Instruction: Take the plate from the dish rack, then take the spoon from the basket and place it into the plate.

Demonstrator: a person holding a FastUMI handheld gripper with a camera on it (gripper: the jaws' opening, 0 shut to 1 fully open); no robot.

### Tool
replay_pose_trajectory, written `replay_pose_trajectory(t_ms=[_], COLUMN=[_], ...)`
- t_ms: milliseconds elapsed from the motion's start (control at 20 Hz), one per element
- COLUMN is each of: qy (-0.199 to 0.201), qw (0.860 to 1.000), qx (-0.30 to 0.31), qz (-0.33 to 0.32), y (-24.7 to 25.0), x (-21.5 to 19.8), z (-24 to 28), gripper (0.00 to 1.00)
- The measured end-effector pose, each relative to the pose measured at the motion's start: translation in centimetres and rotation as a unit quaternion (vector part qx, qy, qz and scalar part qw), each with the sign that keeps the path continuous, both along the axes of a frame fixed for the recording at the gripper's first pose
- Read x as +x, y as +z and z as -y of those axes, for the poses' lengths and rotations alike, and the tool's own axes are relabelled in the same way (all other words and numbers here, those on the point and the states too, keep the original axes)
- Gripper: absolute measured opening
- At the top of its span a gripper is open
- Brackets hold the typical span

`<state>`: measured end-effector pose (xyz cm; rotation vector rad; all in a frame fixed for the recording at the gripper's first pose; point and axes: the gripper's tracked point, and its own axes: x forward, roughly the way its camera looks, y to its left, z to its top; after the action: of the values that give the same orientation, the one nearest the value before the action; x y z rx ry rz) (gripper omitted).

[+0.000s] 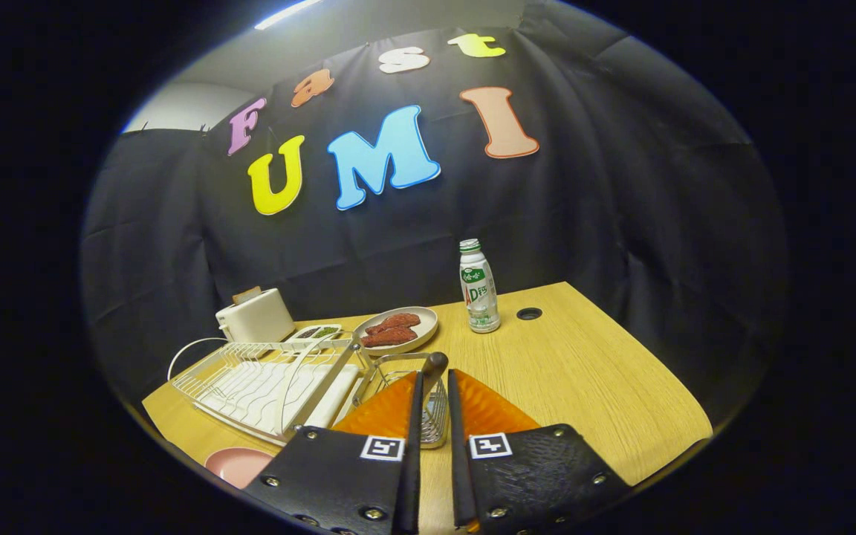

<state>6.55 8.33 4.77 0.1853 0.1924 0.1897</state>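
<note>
Tongs (434,383) hovered low over the desk (569,371), their fingers drawn close with a narrow gap, and the dark spoon handle (434,365) stood up between the tips; whether both fingers actually pressed on it I could not tell. That spoon sat in the small wire basket (406,394) just ahead of the fingers, fixed to the white dish rack (264,383) to the left. A pink plate (236,465) lay on the desk beside the left finger, near the rack. Beyond stood a toaster (255,316), a dish of reddish food (398,329) and a bottle (478,287).
</note>
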Motion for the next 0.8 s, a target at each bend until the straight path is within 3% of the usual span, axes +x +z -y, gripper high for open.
replay_pose_trajectory(t_ms=[100,450,550,700,750,800], qy=[0.006,-0.013,-0.001,0.017,0.021,0.022], qw=[1.000,1.000,0.999,0.999,0.999,0.999], qx=[-0.008,-0.023,-0.030,-0.033,-0.036,-0.038], qz=[0.000,0.014,0.023,0.017,0.015,0.013], y=[0.1,0.6,1.1,1.4,1.5,1.8], x=[0.5,2.2,2.2,2.2,2.1,2.0], z=[-0.3,0.0,-0.9,-3.0,-3.5,-3.9], gripper=[0.26,0.24,0.24,0.16,0.07,0.07])
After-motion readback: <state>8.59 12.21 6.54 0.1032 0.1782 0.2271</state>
